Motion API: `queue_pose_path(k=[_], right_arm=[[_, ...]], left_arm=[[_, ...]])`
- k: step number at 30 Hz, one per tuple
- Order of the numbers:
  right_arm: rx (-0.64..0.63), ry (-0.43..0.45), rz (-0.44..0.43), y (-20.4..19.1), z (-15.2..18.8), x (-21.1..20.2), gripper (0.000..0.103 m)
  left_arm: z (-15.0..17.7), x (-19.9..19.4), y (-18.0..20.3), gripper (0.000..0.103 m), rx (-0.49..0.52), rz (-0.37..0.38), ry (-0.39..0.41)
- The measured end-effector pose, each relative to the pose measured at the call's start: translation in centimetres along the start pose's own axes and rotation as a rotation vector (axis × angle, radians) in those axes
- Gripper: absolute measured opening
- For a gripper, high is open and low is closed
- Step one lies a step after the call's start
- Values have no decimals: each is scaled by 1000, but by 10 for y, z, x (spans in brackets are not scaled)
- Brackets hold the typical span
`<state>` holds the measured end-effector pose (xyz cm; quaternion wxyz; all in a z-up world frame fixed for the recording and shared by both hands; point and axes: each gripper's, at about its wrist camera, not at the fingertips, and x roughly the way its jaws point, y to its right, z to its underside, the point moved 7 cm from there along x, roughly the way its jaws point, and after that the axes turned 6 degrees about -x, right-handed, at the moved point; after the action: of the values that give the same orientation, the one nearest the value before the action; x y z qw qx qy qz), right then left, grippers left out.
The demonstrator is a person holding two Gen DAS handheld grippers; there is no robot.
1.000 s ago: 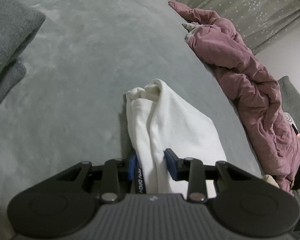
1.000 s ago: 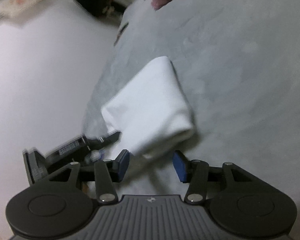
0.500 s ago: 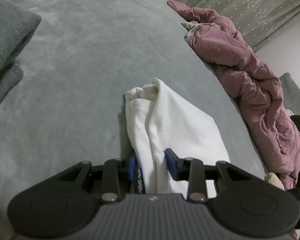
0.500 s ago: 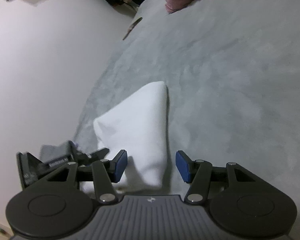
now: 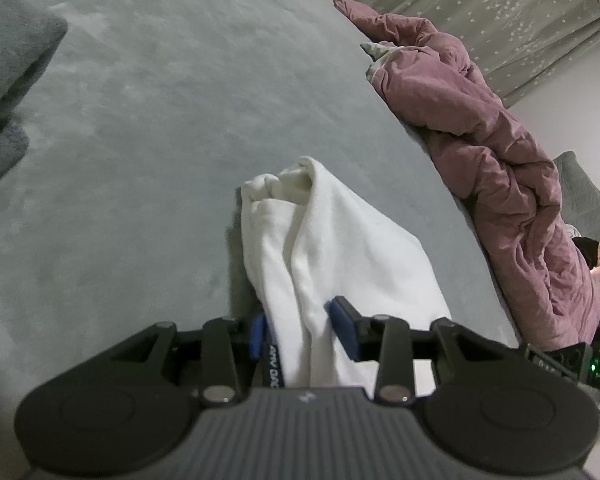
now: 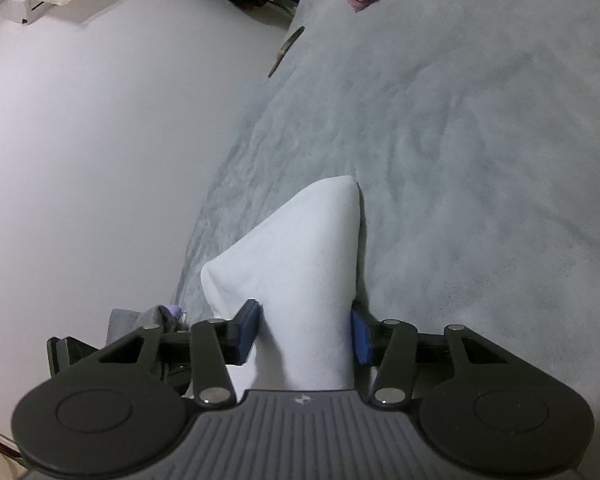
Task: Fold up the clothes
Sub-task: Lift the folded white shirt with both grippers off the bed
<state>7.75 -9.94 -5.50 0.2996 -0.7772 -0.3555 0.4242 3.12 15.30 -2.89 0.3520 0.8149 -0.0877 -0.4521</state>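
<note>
Right tool [image 6: 304, 330] closing around white garment [image 6: 300, 264], left tool [image 5: 300, 330] gripping it

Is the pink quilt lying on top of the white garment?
No. In the left wrist view the pink quilt lies apart along the bed's far edge, with bare grey cover between it and the white garment.

A crumpled pink quilted duvet [image 5: 496, 168] lies along the right edge of the grey plush bed cover [image 5: 160, 120]; star-patterned grey curtains [image 5: 480, 4] hang beyond.

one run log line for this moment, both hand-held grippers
left hand-held gripper: shut on white garment | right hand-held gripper: just closing around it | grey bedspread
</note>
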Motion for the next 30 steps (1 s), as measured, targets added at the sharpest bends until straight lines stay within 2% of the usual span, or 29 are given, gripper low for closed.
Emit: queue_pose_path(k=[7,13,18,19,22,30], right_arm=[[-10,16,19,-5,4,-1,46],[-45,19,47,-5,2,-5,46],[-97,29,91,-12,5,-4,42],[-111,33,102,-13,6,-3,41],[-197,40,157,-25,9,-2,39],[-313,87,206,-51,8,-7,34]], left_arm=[[-1,2,1,40,3,25,-1],[0,5,9,42,48,-5,15],[3,4,18,37,115,-49,34],[3,3,19,33,126,-52,39],[3,-3,22,27,153,-50,49],[5,-9,27,26,205,-45,73]])
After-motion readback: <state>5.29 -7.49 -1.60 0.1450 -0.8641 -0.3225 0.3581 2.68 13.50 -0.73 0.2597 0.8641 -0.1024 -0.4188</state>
